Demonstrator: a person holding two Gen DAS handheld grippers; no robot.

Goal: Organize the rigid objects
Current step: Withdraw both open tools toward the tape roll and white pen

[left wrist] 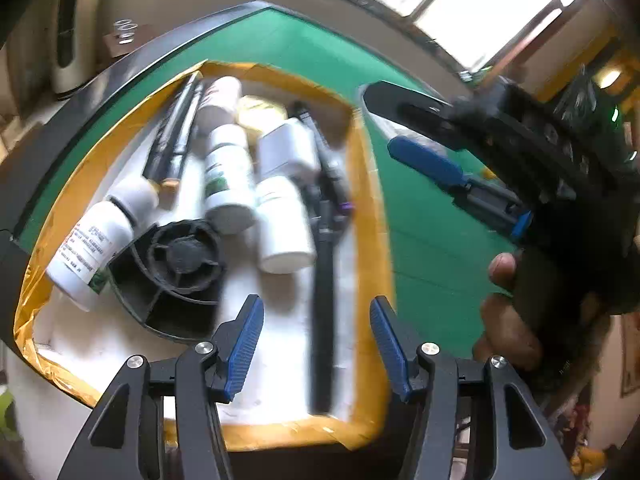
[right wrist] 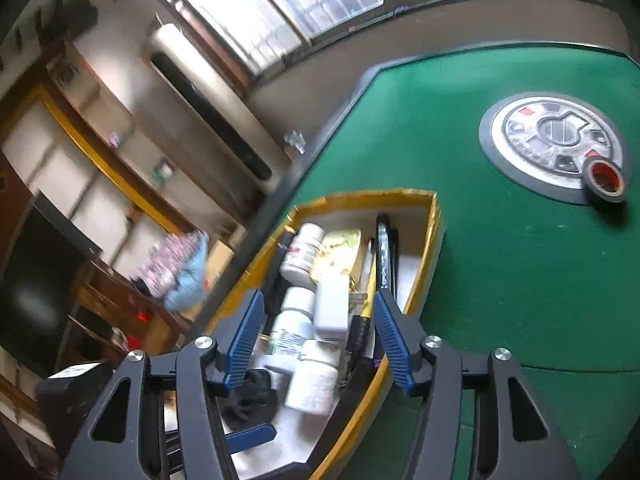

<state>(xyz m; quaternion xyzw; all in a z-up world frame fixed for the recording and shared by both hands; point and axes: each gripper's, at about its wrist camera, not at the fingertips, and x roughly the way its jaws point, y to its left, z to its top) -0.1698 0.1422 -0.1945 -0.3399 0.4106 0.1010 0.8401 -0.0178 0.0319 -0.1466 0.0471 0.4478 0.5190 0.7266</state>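
Deposit step appears complete — left gripper (left wrist: 316, 344) and right gripper (right wrist: 318, 340) stand half-open, empty, over the box (left wrist: 372, 200); next call, in my judgement — the tape roll (right wrist: 605, 181) well apart from the box.

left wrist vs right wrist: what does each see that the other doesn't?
Left wrist only: the right tongs over the green table, the hand holding them, and a black fan in the box.
Right wrist only: a round grey disc set in the table with a tape roll at its edge.
Both: the yellow-rimmed box of white bottles, the green table, and open, empty tongs.
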